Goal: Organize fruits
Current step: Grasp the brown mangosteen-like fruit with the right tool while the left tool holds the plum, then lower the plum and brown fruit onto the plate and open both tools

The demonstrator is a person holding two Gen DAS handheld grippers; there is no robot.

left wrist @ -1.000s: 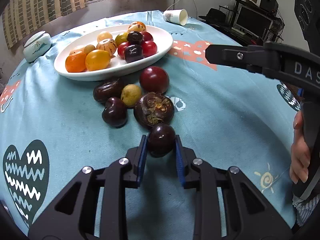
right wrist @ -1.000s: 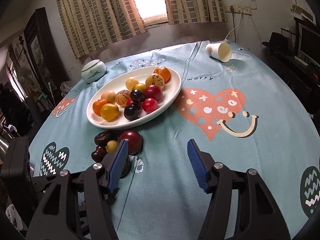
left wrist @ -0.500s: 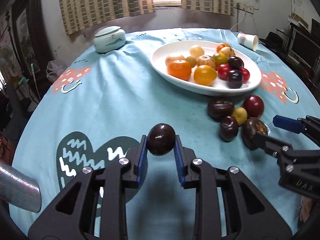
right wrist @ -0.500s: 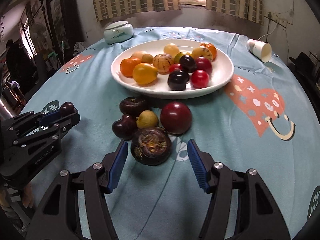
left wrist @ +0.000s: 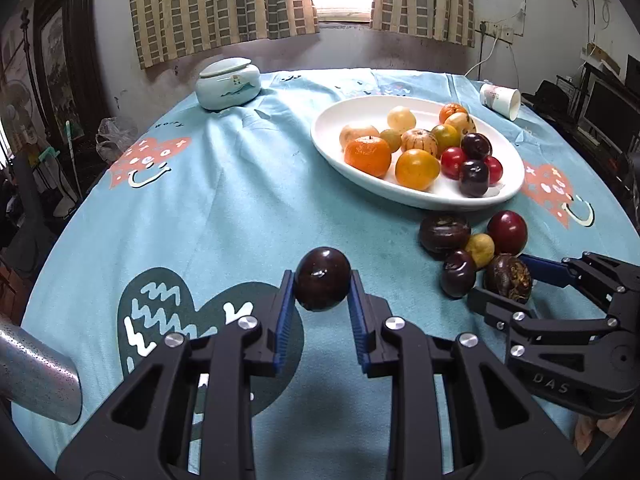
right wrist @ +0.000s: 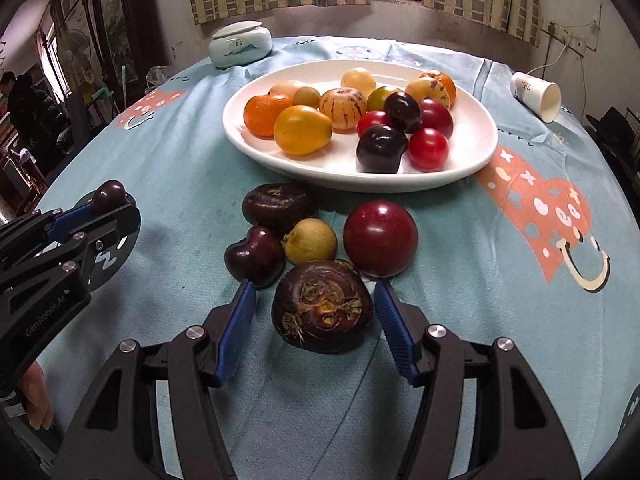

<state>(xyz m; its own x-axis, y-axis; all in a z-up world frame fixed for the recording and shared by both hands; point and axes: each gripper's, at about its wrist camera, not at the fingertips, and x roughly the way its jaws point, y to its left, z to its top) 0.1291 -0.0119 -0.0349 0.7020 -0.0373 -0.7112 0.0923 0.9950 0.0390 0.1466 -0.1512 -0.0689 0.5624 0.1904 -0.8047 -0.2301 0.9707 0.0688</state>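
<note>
My left gripper [left wrist: 322, 286] is shut on a dark round plum [left wrist: 322, 279] and holds it above the blue tablecloth, left of the fruit pile; it also shows in the right wrist view [right wrist: 109, 197]. My right gripper [right wrist: 316, 312] is open, its fingers on either side of a rough dark-brown fruit [right wrist: 322, 305] on the cloth, not touching it. Behind that fruit lie a red plum [right wrist: 380, 238], a small yellow fruit [right wrist: 310, 241], a dark cherry-like fruit [right wrist: 254, 255] and another dark fruit [right wrist: 278, 206]. A white oval plate [right wrist: 472, 160] holds several fruits.
A lidded white ceramic jar [left wrist: 228, 84] stands at the far left of the table. A paper cup [right wrist: 538, 96] lies on its side at the far right. A metal tube [left wrist: 36, 376] crosses the near left edge. Furniture surrounds the round table.
My left gripper has lifted the dark plum out of the pile and carried it to the left. My right gripper has come down and forward around the rough brown fruit.
</note>
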